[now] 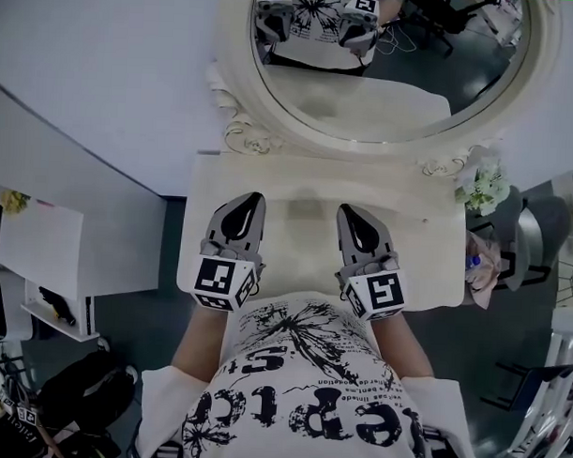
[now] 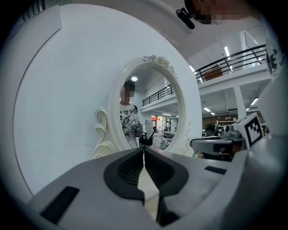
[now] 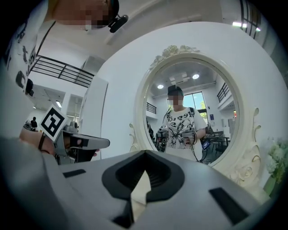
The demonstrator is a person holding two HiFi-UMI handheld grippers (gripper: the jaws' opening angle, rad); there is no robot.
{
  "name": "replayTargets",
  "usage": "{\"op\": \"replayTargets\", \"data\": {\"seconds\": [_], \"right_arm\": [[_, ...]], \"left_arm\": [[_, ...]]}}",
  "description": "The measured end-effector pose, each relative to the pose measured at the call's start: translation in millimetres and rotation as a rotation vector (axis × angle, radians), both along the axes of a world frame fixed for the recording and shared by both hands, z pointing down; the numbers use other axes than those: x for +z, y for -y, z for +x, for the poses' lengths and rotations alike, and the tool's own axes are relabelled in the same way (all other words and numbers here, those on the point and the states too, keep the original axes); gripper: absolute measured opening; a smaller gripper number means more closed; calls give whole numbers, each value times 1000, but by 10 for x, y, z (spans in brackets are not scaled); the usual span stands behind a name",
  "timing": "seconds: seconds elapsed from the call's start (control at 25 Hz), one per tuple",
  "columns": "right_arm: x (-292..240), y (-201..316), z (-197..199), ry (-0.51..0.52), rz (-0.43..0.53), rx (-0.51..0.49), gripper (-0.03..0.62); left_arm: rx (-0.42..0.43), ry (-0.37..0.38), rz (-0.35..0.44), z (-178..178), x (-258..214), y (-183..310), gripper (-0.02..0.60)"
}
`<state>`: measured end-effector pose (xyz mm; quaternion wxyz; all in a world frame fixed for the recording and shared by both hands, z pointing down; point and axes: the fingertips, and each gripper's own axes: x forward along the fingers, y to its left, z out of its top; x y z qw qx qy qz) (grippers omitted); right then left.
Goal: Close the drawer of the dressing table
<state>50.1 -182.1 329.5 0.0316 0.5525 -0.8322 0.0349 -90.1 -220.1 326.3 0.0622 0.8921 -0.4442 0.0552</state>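
Observation:
The cream dressing table (image 1: 426, 266) stands against the wall under its oval mirror (image 1: 386, 77). Its drawer is not in sight; the front of the table is hidden below the top and my body. My left gripper (image 1: 253, 200) hovers over the left half of the top, shut with nothing between its pads. My right gripper (image 1: 347, 210) hovers beside it over the middle, also shut and empty. Both point level at the mirror (image 2: 150, 112) (image 3: 189, 112). In the left gripper view the jaw tips (image 2: 144, 150) meet; in the right gripper view the tips (image 3: 145, 153) also touch.
A pot of white flowers (image 1: 483, 188) sits at the table's back right corner. A white shelf unit (image 1: 42, 252) stands to the left, a grey chair (image 1: 530, 241) to the right. A black bag (image 1: 84, 390) lies on the floor at lower left.

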Motion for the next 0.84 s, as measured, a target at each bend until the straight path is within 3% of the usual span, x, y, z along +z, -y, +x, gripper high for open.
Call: {"op": "replayTargets", "data": {"seconds": [0.84], "right_arm": [[18, -137, 11, -21, -2, 14, 17]], "left_arm": [[30, 10, 0, 88, 26, -134, 28]]}}
